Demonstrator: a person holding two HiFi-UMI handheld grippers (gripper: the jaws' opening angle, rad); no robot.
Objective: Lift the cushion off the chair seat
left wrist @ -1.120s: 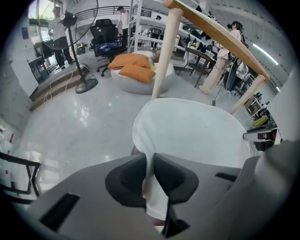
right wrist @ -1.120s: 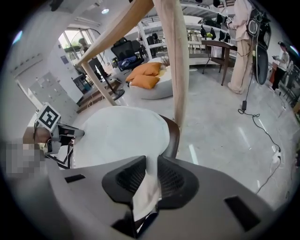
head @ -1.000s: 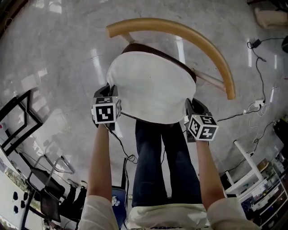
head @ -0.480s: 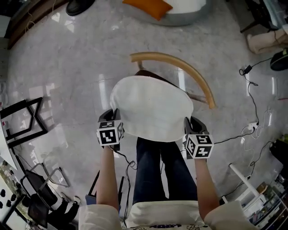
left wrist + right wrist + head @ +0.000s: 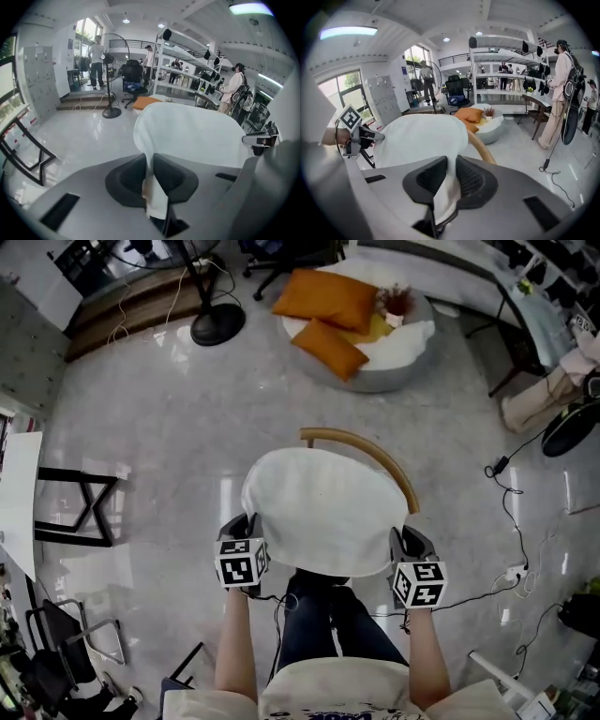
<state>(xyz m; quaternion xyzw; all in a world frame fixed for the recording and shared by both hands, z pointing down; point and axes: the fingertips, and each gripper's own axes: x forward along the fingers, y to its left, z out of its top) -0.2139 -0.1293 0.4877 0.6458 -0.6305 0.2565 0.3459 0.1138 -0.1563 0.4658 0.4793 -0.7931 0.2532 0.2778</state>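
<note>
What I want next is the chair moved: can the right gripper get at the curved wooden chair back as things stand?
Probably not: the right gripper is shut on the edge of the round white cushion, which the left gripper also grips, though the curved wooden chair back shows uncovered beyond it.

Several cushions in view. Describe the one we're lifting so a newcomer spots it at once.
Find the chair with the curved wooden back, mid-floor. Over it, the cushion is pinched at either side by the left gripper and right gripper. It alone is white; the far cushions are orange.
</note>
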